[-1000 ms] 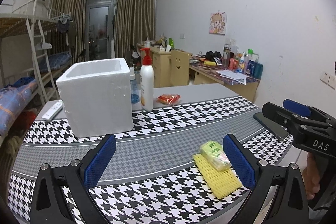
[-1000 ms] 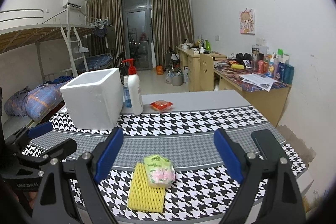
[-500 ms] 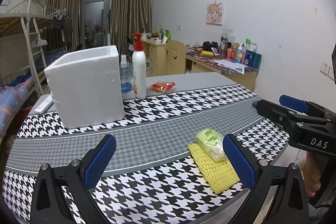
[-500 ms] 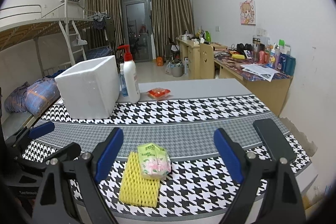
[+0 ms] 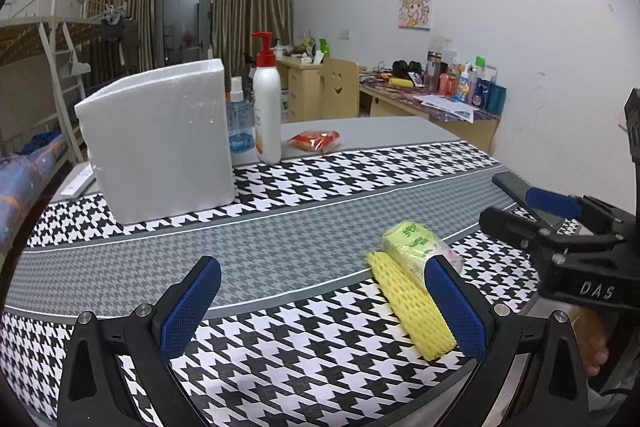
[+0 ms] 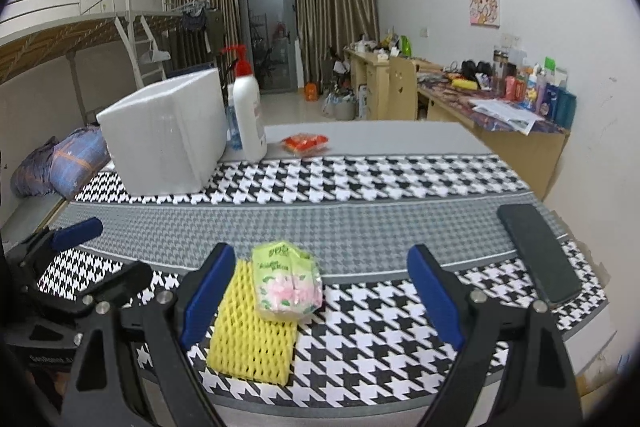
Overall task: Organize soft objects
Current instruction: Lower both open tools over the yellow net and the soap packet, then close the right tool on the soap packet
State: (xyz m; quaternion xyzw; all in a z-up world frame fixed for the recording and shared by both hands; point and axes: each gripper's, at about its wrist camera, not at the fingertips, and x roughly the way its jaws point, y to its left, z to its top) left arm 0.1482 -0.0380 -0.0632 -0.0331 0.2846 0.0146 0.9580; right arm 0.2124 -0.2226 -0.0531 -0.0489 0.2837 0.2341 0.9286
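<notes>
A yellow foam net sleeve (image 6: 252,339) lies flat near the table's front edge, and a green tissue pack (image 6: 286,281) rests on its far end. My right gripper (image 6: 322,294) is open just above them; its left finger is over the net's left edge, and neither pad touches anything. My left gripper (image 5: 322,303) is open over bare cloth. Its right finger overlaps the net (image 5: 412,311) and the pack (image 5: 414,245) in the picture. Each gripper shows in the other's view: the right one (image 5: 524,213), the left one (image 6: 104,253).
A white foam box (image 5: 160,143) stands at the back left of the houndstooth-clothed table (image 5: 280,247). Beside it are a pump lotion bottle (image 5: 267,115), a blue spray bottle (image 5: 240,127) and a red packet (image 5: 316,140). A black phone (image 6: 538,255) lies at the right edge.
Both grippers have sunk toward the table and come closer to the net and tissue pack, which look larger. The jaws have kept their width and the objects have not moved.
</notes>
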